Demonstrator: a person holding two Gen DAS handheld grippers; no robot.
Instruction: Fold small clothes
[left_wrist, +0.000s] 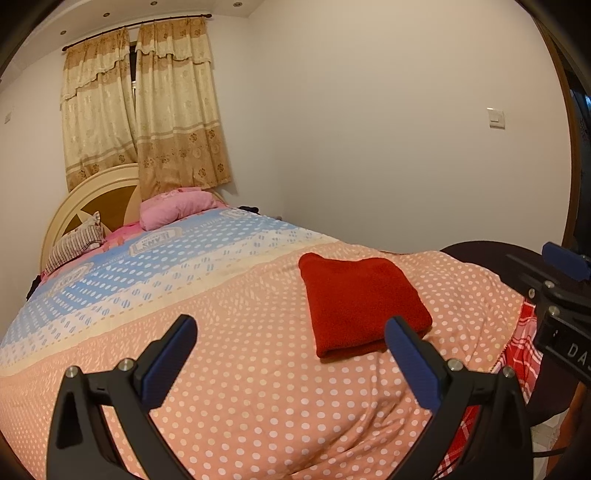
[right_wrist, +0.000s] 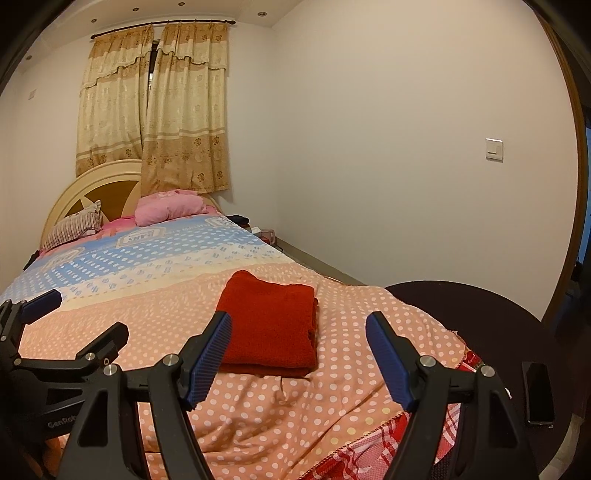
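- Nearest us, our left gripper (left_wrist: 290, 363) hangs above the bed with its blue ribbed fingers (left_wrist: 170, 360) spread wide and nothing between them.
- Our right gripper (right_wrist: 297, 356) is likewise spread wide and empty, its left finger (right_wrist: 208, 360) overlapping the near left corner of the red cloth (right_wrist: 271, 323) in view; we cannot tell whether it touches.
- The red cloth (left_wrist: 360, 301) lies folded into a thick, fuzzy rectangle on the bedspread (left_wrist: 240, 369), its rounded fold toward us and layered edges on its right side.
- Around the cloth the peach, white-dotted bedspread lies mostly flat, with soft wrinkles just in front of the cloth.
- Right of the cloth the bed edge drops off, showing a red checked fabric (right_wrist: 354, 458) beneath.
- Beyond that edge stands a dark round surface (right_wrist: 476, 317) carrying a black phone (right_wrist: 538, 393).
- Far behind the cloth lie a pink pillow (right_wrist: 170, 206), a striped pillow (right_wrist: 74, 225), a rounded headboard (right_wrist: 107, 184) and beige curtains (right_wrist: 162, 110).
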